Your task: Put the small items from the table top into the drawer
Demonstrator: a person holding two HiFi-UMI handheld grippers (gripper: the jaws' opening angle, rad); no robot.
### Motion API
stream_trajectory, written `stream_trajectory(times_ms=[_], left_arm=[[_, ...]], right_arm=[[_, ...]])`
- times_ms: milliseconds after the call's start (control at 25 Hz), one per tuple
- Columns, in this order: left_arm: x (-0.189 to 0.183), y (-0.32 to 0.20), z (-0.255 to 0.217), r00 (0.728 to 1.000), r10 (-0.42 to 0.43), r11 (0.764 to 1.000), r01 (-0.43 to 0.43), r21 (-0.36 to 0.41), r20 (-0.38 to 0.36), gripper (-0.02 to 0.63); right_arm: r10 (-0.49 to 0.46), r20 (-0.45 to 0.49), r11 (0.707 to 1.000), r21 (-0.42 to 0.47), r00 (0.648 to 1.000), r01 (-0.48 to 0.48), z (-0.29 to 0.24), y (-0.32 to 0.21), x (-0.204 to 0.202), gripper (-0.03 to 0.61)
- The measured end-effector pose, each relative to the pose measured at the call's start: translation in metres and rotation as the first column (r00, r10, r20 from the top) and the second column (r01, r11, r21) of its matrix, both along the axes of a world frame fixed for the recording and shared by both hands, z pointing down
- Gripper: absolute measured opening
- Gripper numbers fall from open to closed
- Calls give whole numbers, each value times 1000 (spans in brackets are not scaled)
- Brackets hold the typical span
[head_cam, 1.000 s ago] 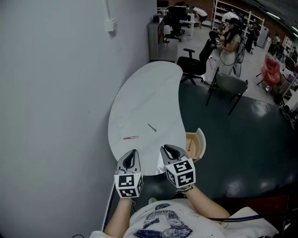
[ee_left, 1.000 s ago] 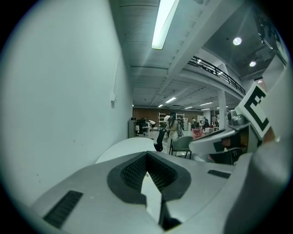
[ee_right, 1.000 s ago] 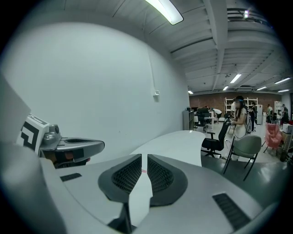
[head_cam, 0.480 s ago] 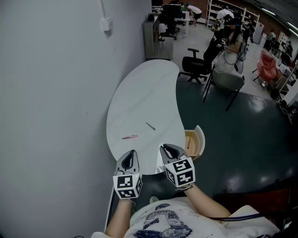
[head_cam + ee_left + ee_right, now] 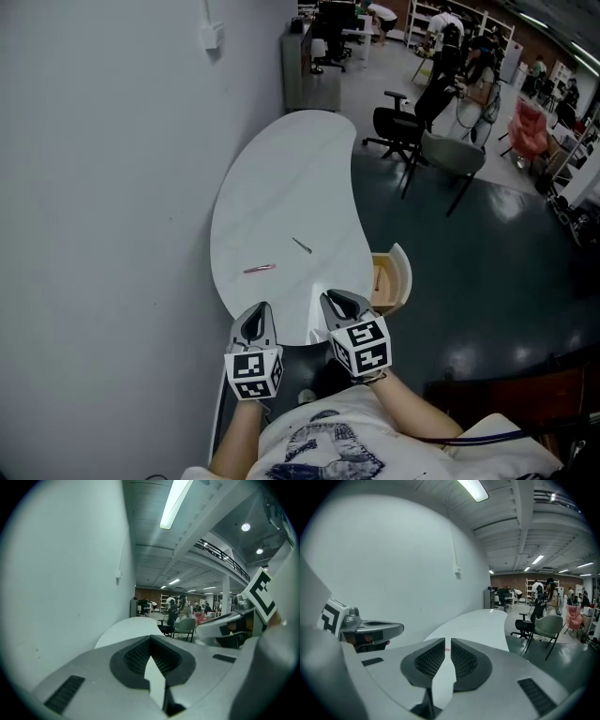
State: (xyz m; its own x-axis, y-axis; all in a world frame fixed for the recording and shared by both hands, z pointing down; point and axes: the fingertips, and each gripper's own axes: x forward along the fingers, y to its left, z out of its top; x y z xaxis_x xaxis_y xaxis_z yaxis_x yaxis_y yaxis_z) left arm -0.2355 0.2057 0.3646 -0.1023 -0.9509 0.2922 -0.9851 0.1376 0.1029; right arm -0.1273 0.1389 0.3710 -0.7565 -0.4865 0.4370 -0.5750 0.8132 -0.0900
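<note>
Hovering empty: left gripper (image 5: 255, 320) shut, right gripper (image 5: 339, 303) barely ajar; jaws that narrow could knock the pen (image 5: 260, 269) away.

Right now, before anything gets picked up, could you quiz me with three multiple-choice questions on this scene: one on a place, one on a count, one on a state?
1. Where does the slim pink stick lie?
A) on the dark floor
B) on the white curved table top
C) on a chair seat

2. How many small items lie on the table top?
A) two
B) four
C) none

3. The light wooden drawer at the table's side is:
A) shut flush
B) lying on the floor
C) pulled open

Answers:
1 B: the head view shows it on the white surface, towards the wall side.
2 A: only the pink stick and a thin dark stick lie there.
3 C: its inside shows beyond the table's edge.
</note>
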Motion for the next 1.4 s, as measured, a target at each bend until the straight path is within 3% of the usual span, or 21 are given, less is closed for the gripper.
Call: stream_trajectory(times_ms=[360,640,1080,1400], left_arm=[[-59,-17,21,993,-117,992,117,-39,1,23],[-105,-46,37,964,-263,964,261,-59,-34,23],[-145,-71,53,890,-453,890,448,-85,-51,23],[-156,-75,79,839,-540,839,531,-116,-65,23]], right_arm=[[-139,-53,990,-33,989,137,26,-23,-68,54],[-310,-112,950,-64,944,305,49,-55,-121,54],[-544,-131,839,-105,829,534,75,-90,-185,57],[-668,-140,744,-170,731,647,107,-90,-205,143]])
